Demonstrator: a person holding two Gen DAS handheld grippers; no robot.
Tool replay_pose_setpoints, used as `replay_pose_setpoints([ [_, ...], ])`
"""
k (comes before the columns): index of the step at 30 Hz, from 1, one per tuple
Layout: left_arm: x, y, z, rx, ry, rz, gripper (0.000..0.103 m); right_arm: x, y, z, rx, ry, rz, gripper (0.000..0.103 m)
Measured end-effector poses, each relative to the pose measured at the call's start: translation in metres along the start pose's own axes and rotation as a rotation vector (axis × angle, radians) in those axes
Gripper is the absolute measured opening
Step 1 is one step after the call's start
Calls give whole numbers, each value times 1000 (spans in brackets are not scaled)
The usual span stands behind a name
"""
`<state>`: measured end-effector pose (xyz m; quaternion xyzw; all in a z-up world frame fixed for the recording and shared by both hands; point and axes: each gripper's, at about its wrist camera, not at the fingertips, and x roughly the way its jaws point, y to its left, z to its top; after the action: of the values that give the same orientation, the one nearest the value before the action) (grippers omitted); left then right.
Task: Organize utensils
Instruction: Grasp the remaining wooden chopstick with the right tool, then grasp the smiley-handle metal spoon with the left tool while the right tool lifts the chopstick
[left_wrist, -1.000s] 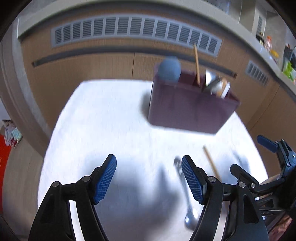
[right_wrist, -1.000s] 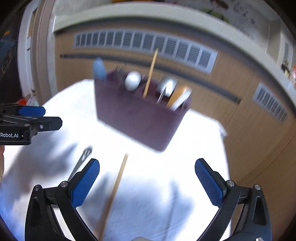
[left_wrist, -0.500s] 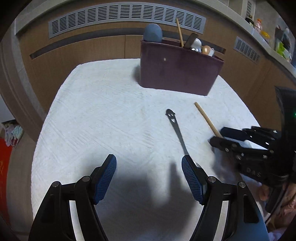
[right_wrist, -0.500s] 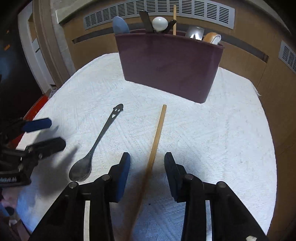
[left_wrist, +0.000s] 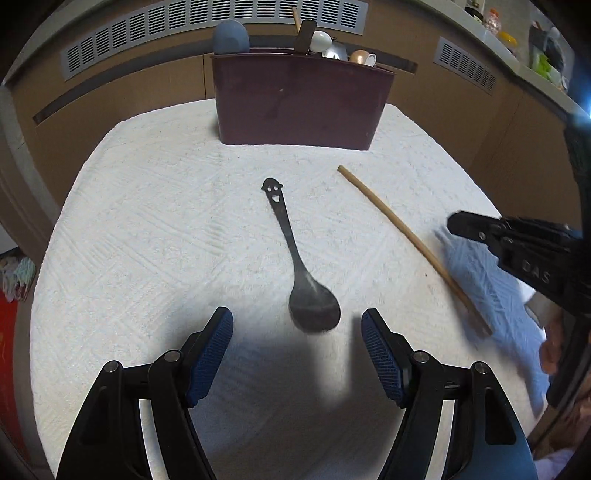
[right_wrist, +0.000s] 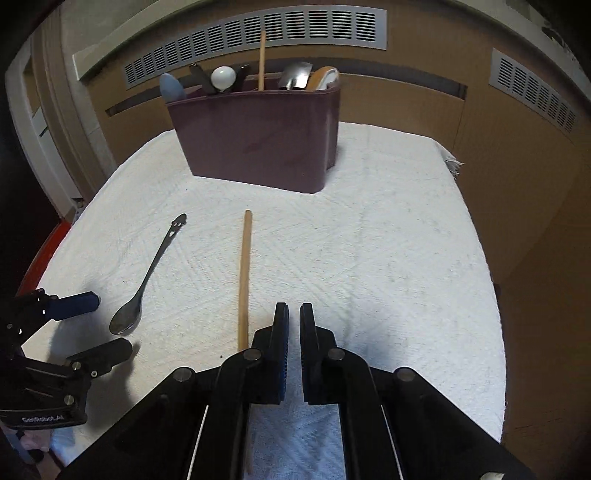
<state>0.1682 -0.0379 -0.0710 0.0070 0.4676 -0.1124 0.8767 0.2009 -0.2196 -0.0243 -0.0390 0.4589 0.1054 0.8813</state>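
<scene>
A dark metal spoon with a smiley-face handle lies on the white cloth, bowl toward me; it also shows in the right wrist view. A wooden chopstick lies to its right and shows in the right wrist view too. A maroon utensil holder with several utensils stands at the back, also in the right wrist view. My left gripper is open, its fingers either side of the spoon bowl, just short of it. My right gripper is shut and empty, just right of the chopstick.
The white textured cloth covers the table, with edges on all sides. Wooden cabinets with vent grilles stand behind the holder. The left gripper shows at the left of the right wrist view.
Both grippers have dropped toward the table and come closer to the utensils. The right gripper has gone from wide open to shut. The left gripper has stayed open and moved over the spoon.
</scene>
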Motion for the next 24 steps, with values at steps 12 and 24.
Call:
replay_pose_setpoints([
  [12,-17,11,8,-11,-105,18,29,9,-10,-14,57,14,9,9],
  [24,-78,32,59,19,-378,94,29,8,10,6,-8,15,157,15],
])
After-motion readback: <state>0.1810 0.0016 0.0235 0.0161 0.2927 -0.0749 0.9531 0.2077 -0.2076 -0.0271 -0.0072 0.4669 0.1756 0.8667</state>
